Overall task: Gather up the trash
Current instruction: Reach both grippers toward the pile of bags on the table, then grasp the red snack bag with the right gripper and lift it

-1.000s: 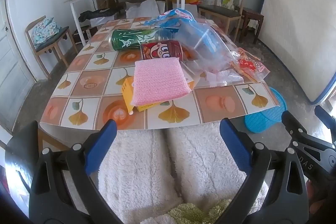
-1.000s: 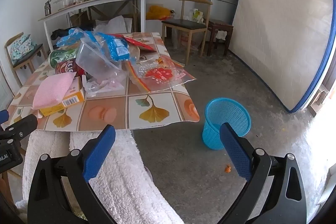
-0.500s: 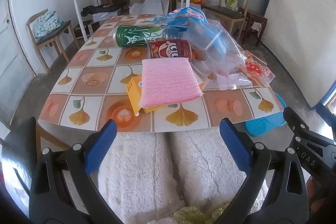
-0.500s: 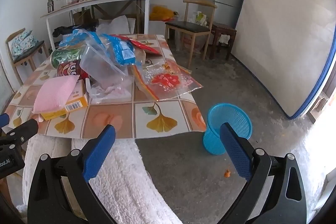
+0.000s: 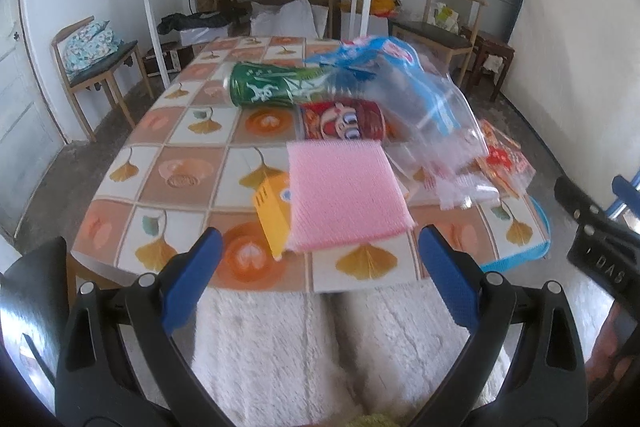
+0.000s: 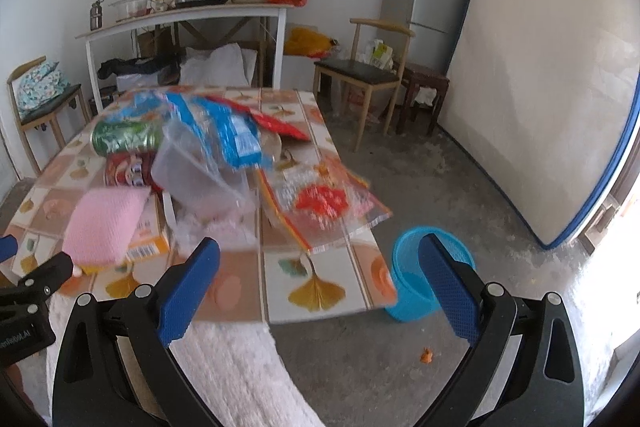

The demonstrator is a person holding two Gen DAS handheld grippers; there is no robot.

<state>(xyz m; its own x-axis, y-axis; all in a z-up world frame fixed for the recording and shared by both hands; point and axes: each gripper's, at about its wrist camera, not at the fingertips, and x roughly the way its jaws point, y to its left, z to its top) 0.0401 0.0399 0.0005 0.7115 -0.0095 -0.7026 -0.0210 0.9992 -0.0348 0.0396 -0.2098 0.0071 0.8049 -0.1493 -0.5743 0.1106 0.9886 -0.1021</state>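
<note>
1. Left tool (image 5: 320,281): black plastic frame with triangular cut-outs, silver screws at the joints, and two fingers (image 5: 192,281) faced with textured blue pads.
2. Right tool (image 6: 319,283): same black frame, silver screws, blue-padded fingers (image 6: 448,287).
3. White lettering marks each tool's black side.
4. The person wears fluffy white trousers (image 5: 304,351).

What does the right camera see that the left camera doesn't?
Only the right view shows the whole blue bin on the floor, the mattress against the wall, and an orange scrap on the floor. Only the left view shows the bare left side of the table. Both show the pink sponge, green can, red can and plastic bags. Both claws are open.
</note>
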